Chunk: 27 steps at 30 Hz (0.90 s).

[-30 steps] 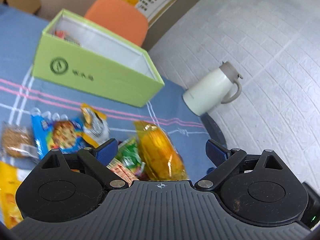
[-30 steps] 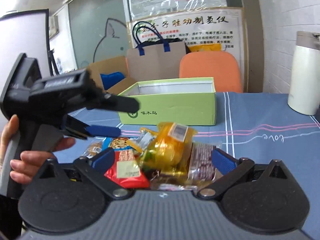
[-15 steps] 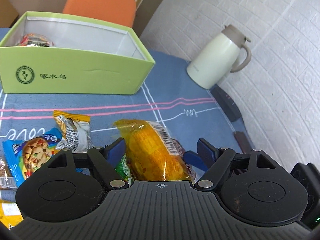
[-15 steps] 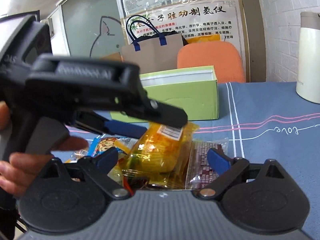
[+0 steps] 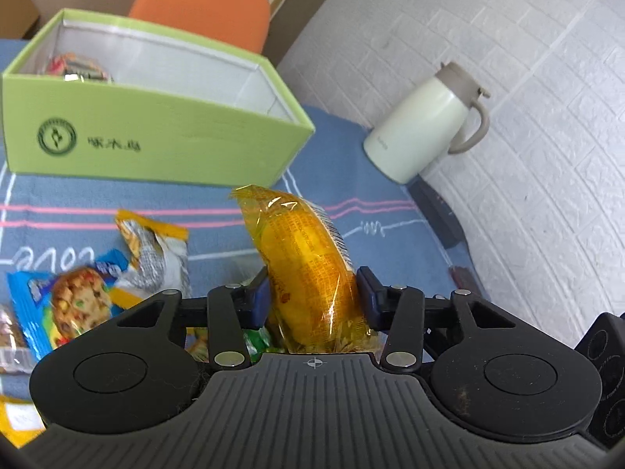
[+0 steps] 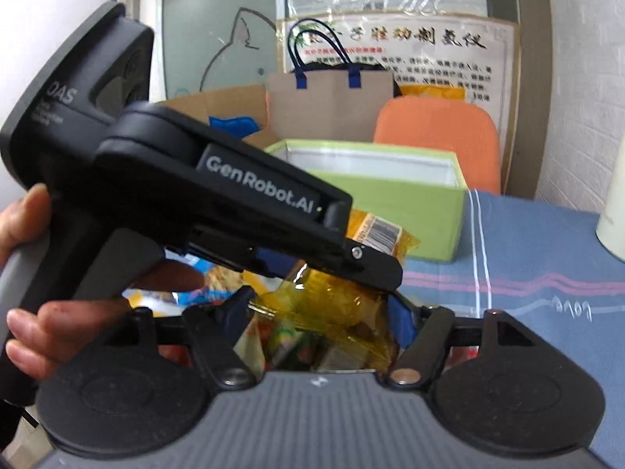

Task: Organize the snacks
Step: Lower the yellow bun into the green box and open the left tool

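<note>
Our left gripper (image 5: 312,293) clamps a yellow-wrapped snack (image 5: 308,273) between its blue pads (image 5: 259,299), lifted above the blue tablecloth (image 5: 351,179). Beyond stands the green box (image 5: 156,140), a red packet (image 5: 76,68) inside; a cookie packet (image 5: 66,305) lies left, a cream jug (image 5: 422,125) right.

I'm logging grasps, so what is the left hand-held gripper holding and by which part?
The left hand-held gripper clamps the yellow snack packet across its lower half; the upper end sticks out ahead.
</note>
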{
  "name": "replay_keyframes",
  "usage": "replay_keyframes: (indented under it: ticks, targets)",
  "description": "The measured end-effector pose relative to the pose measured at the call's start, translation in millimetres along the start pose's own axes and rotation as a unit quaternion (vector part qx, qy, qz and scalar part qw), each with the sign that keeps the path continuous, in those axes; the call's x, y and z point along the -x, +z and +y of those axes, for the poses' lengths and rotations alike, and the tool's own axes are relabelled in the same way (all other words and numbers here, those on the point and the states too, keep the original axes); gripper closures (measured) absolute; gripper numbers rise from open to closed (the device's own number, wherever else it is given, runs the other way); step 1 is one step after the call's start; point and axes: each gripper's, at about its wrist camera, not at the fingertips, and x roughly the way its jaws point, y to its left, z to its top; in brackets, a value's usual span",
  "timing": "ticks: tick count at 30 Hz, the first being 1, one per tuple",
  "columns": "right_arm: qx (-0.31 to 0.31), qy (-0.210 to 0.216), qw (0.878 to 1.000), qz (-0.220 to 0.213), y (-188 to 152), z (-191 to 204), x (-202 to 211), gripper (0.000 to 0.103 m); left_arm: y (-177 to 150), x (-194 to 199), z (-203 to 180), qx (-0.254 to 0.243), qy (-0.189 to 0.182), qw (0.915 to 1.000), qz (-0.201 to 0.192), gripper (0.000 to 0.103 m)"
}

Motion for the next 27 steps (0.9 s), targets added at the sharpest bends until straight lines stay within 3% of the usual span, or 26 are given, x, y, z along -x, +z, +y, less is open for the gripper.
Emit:
replay_keyframes:
  ticks: [4,11,15,19,20,23,27]
  targets:
    - [0.032,0.005,0.999,-0.010,30,5,-21,0.032,30,12,7,-0.003,0.005,0.9997,-0.025,0.077]
    - [0.069,0.025,0.997,-0.017,108,-10,-99,0.032,123,7,27,-0.033,0.051,0.9954,-0.075,0.077]
    - [0.061,0.047,0.997,0.016,129,-26,-156,0.032,159,-20,58,-0.021,0.077,0.9950,-0.060,0.077]
    - [0.046,0.066,0.995,0.056,129,-37,-200,0.032,166,-49,89,-0.002,0.094,0.9950,-0.033,0.076]
    - [0.044,0.064,0.995,0.060,126,-38,-205,0.031,166,-53,95,-0.004,0.098,0.9947,-0.032,0.072]
    - [0.027,0.057,0.996,0.057,124,-45,-204,0.024,165,-50,100,-0.016,0.121,0.9910,-0.055,0.046]
    - [0.029,0.031,0.999,0.018,129,-46,-165,0.010,162,-19,91,-0.028,0.115,0.9881,-0.098,0.038]
